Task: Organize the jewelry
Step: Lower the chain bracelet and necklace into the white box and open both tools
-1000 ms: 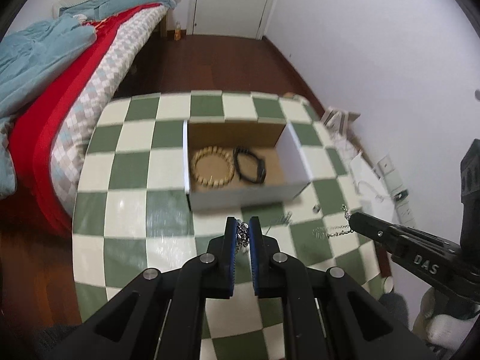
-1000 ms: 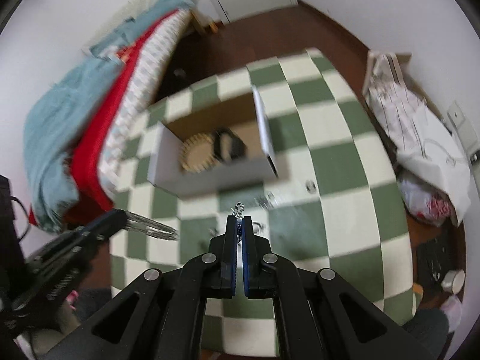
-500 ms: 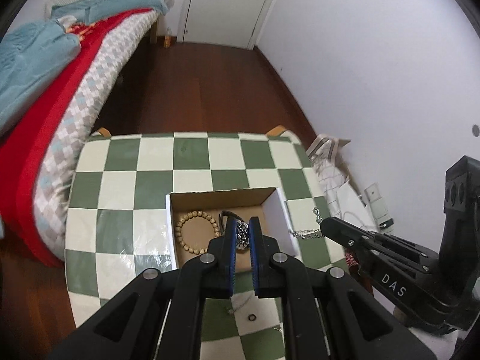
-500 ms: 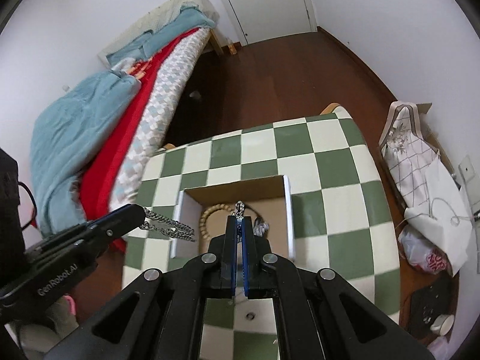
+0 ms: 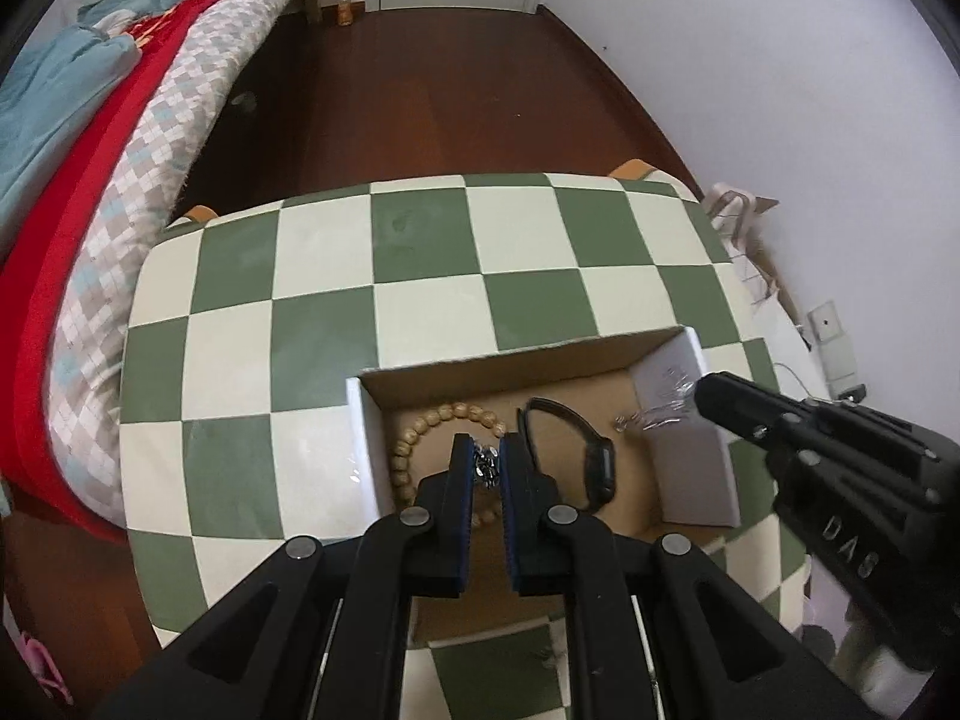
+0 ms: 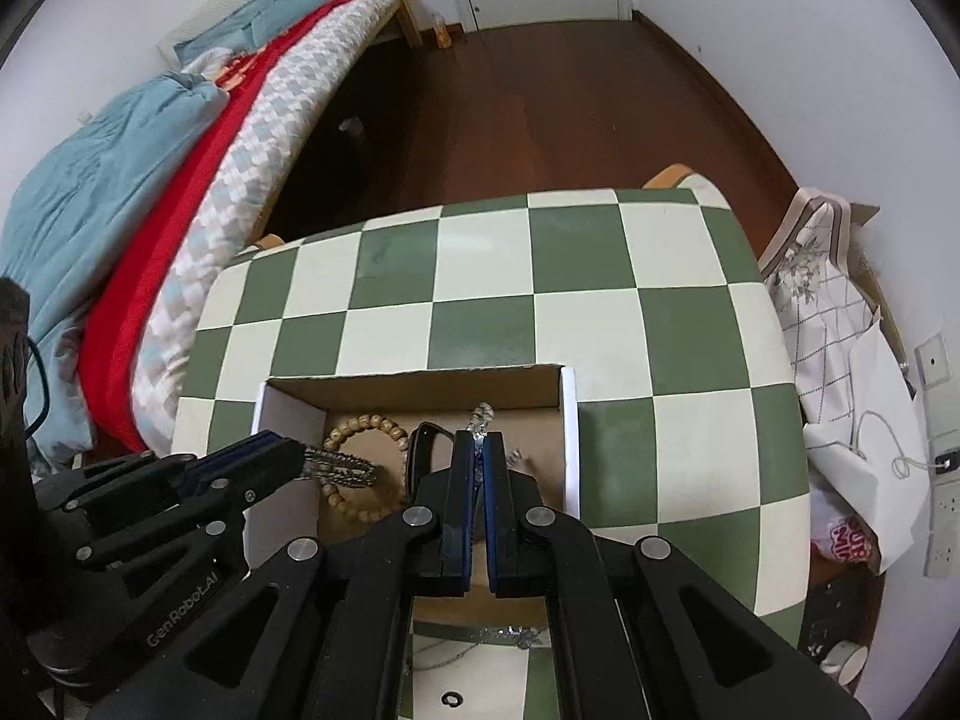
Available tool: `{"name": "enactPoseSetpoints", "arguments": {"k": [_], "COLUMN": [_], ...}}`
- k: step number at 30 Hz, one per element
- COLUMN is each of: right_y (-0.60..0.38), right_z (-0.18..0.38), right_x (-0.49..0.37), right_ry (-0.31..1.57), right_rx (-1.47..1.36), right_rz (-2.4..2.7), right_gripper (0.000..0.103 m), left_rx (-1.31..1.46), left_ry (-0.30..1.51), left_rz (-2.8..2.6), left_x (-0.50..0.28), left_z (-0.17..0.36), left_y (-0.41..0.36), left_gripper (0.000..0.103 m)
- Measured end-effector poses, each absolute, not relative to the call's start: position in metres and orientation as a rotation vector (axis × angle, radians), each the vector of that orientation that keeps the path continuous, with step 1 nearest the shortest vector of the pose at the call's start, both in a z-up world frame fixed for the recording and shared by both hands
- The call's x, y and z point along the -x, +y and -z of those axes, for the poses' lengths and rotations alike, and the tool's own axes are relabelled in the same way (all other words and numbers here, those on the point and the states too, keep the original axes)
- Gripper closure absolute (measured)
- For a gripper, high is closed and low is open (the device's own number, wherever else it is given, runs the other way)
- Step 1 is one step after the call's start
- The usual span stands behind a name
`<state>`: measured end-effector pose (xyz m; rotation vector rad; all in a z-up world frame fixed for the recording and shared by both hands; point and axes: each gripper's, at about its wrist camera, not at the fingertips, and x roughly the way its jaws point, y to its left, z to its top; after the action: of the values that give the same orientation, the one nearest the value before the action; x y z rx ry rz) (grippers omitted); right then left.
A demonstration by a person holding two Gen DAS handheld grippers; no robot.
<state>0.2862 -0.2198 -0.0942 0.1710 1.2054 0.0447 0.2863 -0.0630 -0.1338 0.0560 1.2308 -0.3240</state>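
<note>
- Cardboard box point(image 5: 678, 462), brown inside with white outer walls, sits on the green-and-cream checkered table point(image 5: 420, 276) in the left wrist view; a wooden bead bracelet point(image 5: 420, 426) lies in its left part and a black watch point(image 5: 591, 462) beside it near the middle.
- Left gripper point(image 5: 486, 468) hovers over the box, its blue-lined fingers point(image 5: 461, 480) clenched on one end of a silver chain point(image 5: 487, 465).
- Right gripper point(image 5: 705, 393) reaches in from the right above the box's right wall, pinching the chain's other end, which shows as a blurred glint point(image 5: 654, 414).
- From the right wrist view, the right gripper point(image 6: 480, 450) is clamped tight on the chain point(image 6: 482, 417), a short piece sticking up past the tips over the box point(image 6: 414, 387).
- The left gripper point(image 6: 288, 459) enters from the left, holding the chain's braided end point(image 6: 342, 469) above the bead bracelet point(image 6: 360, 426); the watch point(image 6: 420, 450) lies just right of it.
- A small ring point(image 6: 451, 699) and another thin chain point(image 6: 510, 635) rest on the table point(image 6: 540, 276), nearer than the box.
</note>
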Motion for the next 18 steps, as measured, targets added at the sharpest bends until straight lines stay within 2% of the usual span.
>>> {"name": "enactPoseSetpoints", "arguments": {"k": [3,5,7,8,9,10,11,12,14,15,16,17,18], "right_y": [-0.223,-0.225,-0.227,-0.227,-0.227,-0.226,-0.225,-0.224,-0.221,-0.219,-0.217,-0.215,-0.214], "right_z": [0.094,0.092,0.088,0.086,0.084,0.083,0.082,0.082,0.083,0.085,0.088,0.091,0.093], "right_x": [-0.291,-0.292,-0.288,-0.285,-0.283,-0.279,-0.274,-0.269,-0.261,-0.257,-0.252,-0.248,-0.246], "right_ry": [1.206,1.203,1.196,1.193,1.190,1.189,1.188,1.187,1.190,1.193,1.205,1.216,1.223], "right_rx": [-0.170,-0.173,-0.166,-0.161,-0.156,-0.144,-0.122,-0.104,-0.075,-0.054,-0.038,-0.031,-0.025], "right_rz": [-0.028,-0.026,-0.017,-0.012,-0.008,-0.005,0.007,0.016,0.023,0.032,0.038,0.040,0.042], "right_gripper": [0.100,0.100,0.098,0.093,0.082,0.074,0.055,0.042,0.038,0.034,0.029,0.015,0.005], "left_rx": [-0.083,-0.082,-0.093,-0.091,-0.086,-0.084,-0.083,-0.087,-0.109,-0.118,-0.123,-0.127,-0.136], "left_ry": [1.203,1.185,1.159,1.142,1.122,1.106,1.094,1.077,1.058,1.049,1.046,1.048,1.053], "left_rz": [0.267,0.245,0.215,0.196,0.164,0.145,0.130,0.100,0.065,0.046,0.039,0.031,0.018], "left_x": [-0.290,-0.291,-0.290,-0.289,-0.285,-0.283,-0.281,-0.276,-0.269,-0.263,-0.260,-0.256,-0.251], "left_z": [0.130,0.125,0.120,0.117,0.113,0.111,0.110,0.109,0.108,0.110,0.110,0.112,0.114], "left_y": [-0.060,-0.055,-0.051,-0.048,-0.043,-0.039,-0.036,-0.031,-0.026,-0.023,-0.021,-0.018,-0.017], "left_gripper": [0.091,0.082,0.059,0.052,0.039,0.033,0.031,0.028,0.017,0.006,0.000,0.000,0.000]}}
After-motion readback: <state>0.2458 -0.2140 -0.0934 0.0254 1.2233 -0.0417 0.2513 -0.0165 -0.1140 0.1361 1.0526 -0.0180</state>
